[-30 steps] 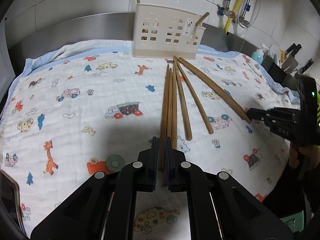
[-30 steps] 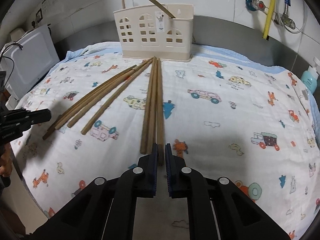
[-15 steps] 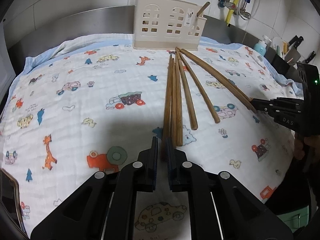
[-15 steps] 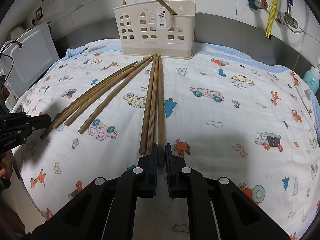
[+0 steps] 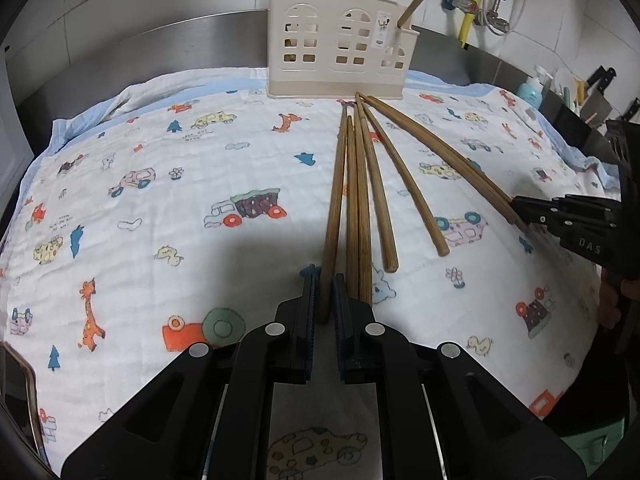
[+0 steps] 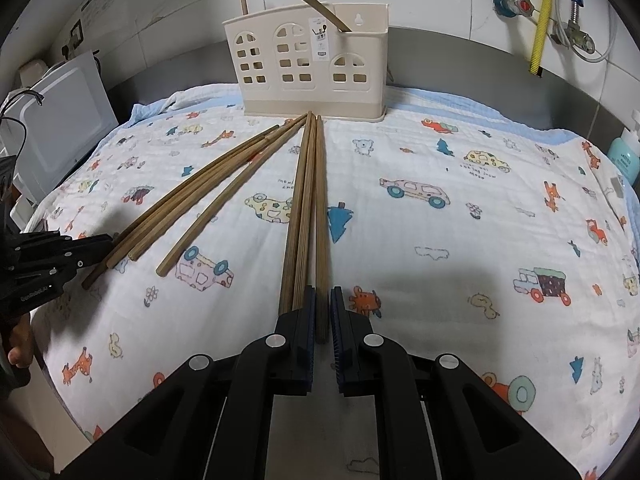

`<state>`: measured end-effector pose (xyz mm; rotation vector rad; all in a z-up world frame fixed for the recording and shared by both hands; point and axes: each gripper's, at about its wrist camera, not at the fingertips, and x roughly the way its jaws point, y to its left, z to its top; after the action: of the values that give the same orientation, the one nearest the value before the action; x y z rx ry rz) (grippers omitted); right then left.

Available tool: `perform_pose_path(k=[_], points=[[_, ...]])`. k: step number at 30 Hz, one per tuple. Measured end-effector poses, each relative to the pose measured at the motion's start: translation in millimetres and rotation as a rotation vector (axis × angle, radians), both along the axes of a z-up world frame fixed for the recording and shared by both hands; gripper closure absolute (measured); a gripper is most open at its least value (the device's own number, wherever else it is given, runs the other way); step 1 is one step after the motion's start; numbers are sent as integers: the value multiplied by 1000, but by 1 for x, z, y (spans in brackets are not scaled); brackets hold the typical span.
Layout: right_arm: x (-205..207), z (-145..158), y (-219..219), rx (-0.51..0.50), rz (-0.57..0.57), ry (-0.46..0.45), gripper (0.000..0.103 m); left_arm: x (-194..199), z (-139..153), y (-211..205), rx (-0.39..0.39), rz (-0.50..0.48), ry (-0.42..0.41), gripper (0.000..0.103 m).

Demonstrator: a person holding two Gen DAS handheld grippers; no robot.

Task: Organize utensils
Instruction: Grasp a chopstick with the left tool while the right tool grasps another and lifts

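Behind holder wall (image 6: pixel 304 60) | two chopsticks' (image 6: pixel 322 6) lower ends hidden

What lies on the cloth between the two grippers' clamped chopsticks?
Loose chopsticks: the left wrist view shows four between left gripper and right gripper.

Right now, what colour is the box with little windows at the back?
The holder is cream-coloured plastic, clearest in the right wrist view.

A cartoon-print cloth (image 6: pixel 460 240) covers the counter, a white appliance (image 6: pixel 60 120) at its left edge, a teal bottle (image 6: pixel 624 152) and yellow hose (image 6: pixel 542 12) to its right.
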<state>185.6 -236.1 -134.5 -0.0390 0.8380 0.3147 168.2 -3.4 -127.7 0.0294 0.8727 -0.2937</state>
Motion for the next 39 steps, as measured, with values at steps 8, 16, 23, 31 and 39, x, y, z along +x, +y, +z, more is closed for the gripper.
perform_pose_path(k=[8, 16, 23, 31, 39], points=[[3, -2, 6, -25, -2, -24, 95, 0, -2, -2, 0, -5, -16, 93], [4, -1, 6, -30, -7, -28, 97, 3, -1, -7, 19, -15, -11, 96], [-8, 22, 0, -26, -13, -78, 97, -2, 10, 0, -32, -13, -16, 97], [-14, 80, -9, 3, -21, -197, 97, -10, 53, 9, -101, -3, -125, 97], [-4, 131, -10, 15, -5, -278, 97, 0, 95, 7, -142, -27, -246, 97]])
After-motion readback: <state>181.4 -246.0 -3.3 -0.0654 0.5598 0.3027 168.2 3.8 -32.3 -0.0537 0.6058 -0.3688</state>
